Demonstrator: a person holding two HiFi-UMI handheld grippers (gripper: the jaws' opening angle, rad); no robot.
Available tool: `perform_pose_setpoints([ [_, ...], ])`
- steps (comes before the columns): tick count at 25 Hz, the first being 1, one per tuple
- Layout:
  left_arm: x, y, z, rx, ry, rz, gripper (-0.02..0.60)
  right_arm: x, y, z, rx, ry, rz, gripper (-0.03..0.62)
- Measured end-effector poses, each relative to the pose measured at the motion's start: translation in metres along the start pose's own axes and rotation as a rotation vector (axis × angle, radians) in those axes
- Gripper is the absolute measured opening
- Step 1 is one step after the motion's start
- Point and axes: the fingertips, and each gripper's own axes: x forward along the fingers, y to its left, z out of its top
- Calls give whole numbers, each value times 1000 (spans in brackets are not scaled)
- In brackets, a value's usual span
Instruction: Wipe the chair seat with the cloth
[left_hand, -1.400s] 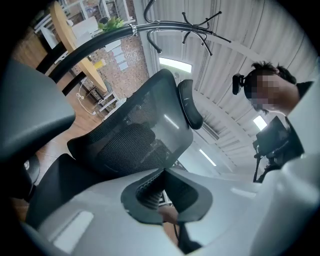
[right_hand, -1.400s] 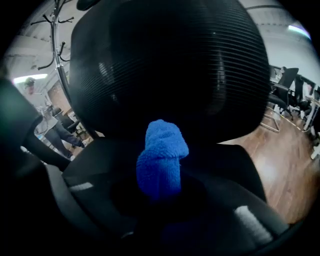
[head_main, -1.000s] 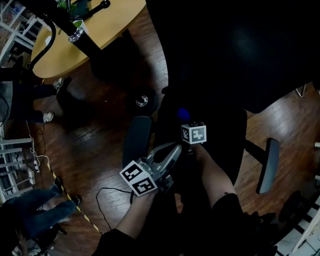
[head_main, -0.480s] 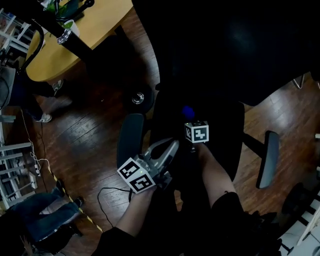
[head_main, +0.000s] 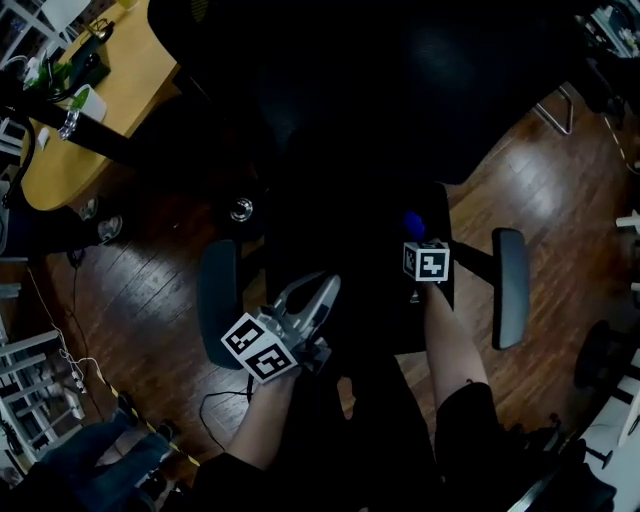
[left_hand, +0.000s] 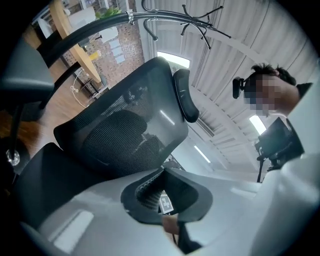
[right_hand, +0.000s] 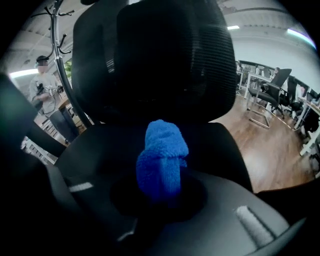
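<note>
Right gripper (right_hand: 160, 194): is clamping the bunched blue cloth (right_hand: 162, 159) between its jaws
Cloth: is sticking out over the chair seat (right_hand: 222, 146) near its right edge; whether it touches cannot be told
Left gripper (head_main: 326, 286): is hanging by the seat's front left corner, jaw tips meeting, nothing between them
Backrest (right_hand: 165, 60): is rising from the seat's rear edge

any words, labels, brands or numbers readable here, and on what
None readable.
Left gripper and right gripper: square black-and-white markers only, no letters.
Office chair: no brand label shows.
Items on the wooden table: too small to read.
</note>
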Motion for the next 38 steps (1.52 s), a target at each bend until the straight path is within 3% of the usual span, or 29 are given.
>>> perform_pose_setpoints([
  [6,9,-9,-6,4,22,-18,-6,-30,-47,9,-12,-30,-69,37],
  [16,-1,-10,-4,12,-6,-6,-6,-28,-40,14,-84,-40,-101,37],
  [21,-18,-13,4,15,-41,11,-6,-4,48,18,-88,-43,59,37],
  [28,-60,-7,30,26,-124,81,-6,19,224,10,-201,-10,315,37],
  [31,-71,-7,31,30,-149,104,-6,17,285,-4,-181,-4,431,37],
  [34,-80,-8,30,34,-166,119,-6,17,313,-24,-174,16,469,37],
  [38,-89,-3,26,32,-167,125,-6,21,312,-28,-190,-8,458,37],
])
